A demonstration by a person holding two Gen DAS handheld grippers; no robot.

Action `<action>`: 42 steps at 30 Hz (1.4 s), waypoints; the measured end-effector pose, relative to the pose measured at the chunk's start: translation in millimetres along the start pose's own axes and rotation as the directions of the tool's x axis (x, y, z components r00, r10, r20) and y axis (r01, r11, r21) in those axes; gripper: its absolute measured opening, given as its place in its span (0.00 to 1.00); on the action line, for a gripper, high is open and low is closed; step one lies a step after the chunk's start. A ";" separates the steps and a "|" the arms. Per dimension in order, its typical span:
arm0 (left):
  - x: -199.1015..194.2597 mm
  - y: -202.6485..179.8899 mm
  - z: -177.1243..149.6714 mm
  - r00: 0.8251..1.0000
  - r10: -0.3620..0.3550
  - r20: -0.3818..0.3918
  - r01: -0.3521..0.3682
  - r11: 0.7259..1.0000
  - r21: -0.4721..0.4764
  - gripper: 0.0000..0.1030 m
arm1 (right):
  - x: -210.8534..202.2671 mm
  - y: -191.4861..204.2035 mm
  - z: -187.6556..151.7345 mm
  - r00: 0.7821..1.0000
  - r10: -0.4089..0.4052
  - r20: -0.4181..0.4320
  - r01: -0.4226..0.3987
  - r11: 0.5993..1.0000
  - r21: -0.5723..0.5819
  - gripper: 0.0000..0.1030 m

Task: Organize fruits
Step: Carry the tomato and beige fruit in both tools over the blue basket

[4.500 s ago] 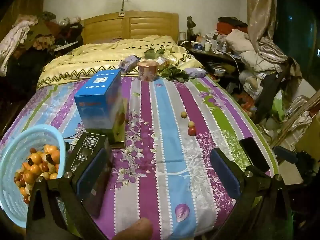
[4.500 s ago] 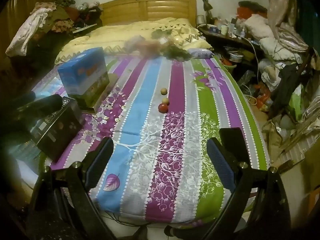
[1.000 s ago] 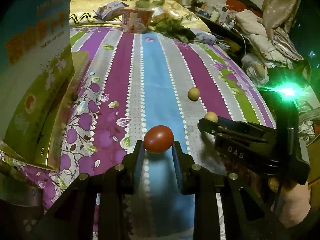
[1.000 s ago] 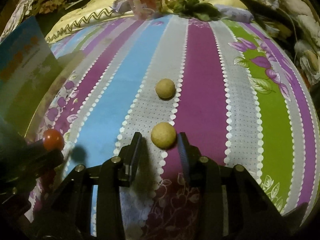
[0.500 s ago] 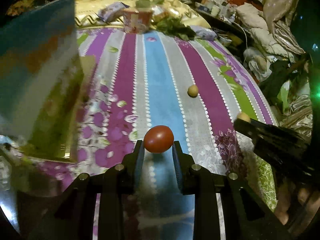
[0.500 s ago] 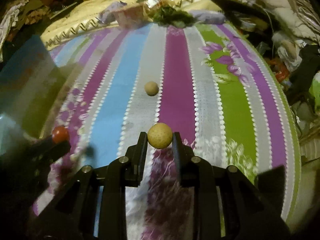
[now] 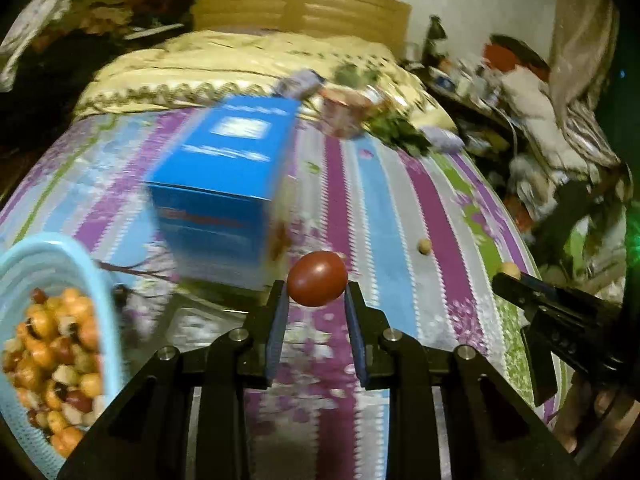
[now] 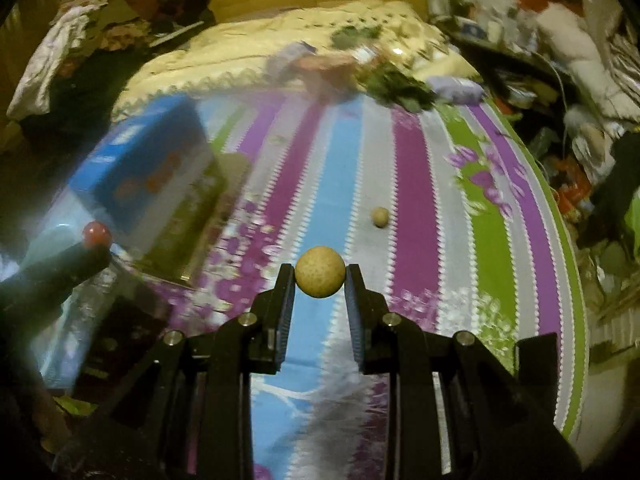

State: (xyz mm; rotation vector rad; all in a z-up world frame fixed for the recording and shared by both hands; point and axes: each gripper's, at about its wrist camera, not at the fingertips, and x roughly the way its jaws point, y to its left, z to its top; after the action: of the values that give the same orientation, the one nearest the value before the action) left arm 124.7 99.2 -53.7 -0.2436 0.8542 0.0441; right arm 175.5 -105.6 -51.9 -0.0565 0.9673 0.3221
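Note:
My left gripper (image 7: 316, 294) is shut on a red round fruit (image 7: 317, 278) and holds it above the striped bedsheet. A light blue basket (image 7: 94, 276) full of small orange and red fruits (image 7: 48, 360) sits at the lower left. My right gripper (image 8: 320, 282) is shut on a tan round fruit (image 8: 320, 272), lifted over the sheet. One more tan fruit (image 8: 379, 216) lies on the sheet beyond it; it also shows in the left wrist view (image 7: 424, 246). The left gripper with its red fruit (image 8: 96, 234) shows at the left of the right wrist view.
A blue carton (image 7: 224, 192) stands on the bed left of centre. A black box (image 8: 116, 332) lies near the front left. A cup, packets and green leaves (image 7: 396, 132) lie at the far end. The bed's right edge (image 8: 576, 280) drops to a cluttered floor.
Both grippers have lifted and pulled back with their fruits. The left one has swung left, so the basket has come into view. One tan fruit stays on the sheet.

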 end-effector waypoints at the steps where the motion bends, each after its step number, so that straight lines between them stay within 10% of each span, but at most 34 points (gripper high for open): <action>1: -7.0 10.1 1.0 1.000 0.012 0.008 -0.012 1.000 -0.016 0.28 | -2.5 9.8 3.4 1.000 0.010 0.005 -0.010 1.000 -0.012 0.25; 22: -108.5 193.3 -19.7 0.971 0.229 0.066 -0.201 0.936 -0.289 0.28 | -19.6 215.9 21.3 0.971 0.235 -0.032 -0.234 0.929 -0.286 0.25; 42: -136.9 299.8 -43.8 0.968 0.251 -0.019 -0.239 0.894 -0.380 0.28 | 5.8 321.8 8.6 0.946 0.257 -0.200 -0.316 0.870 -0.378 0.25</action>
State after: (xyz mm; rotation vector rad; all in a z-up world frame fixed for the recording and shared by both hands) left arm -38.5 388.3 -37.0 -0.4970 0.8375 0.4539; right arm 90.8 203.5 -21.0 -0.3216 1.0397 0.8043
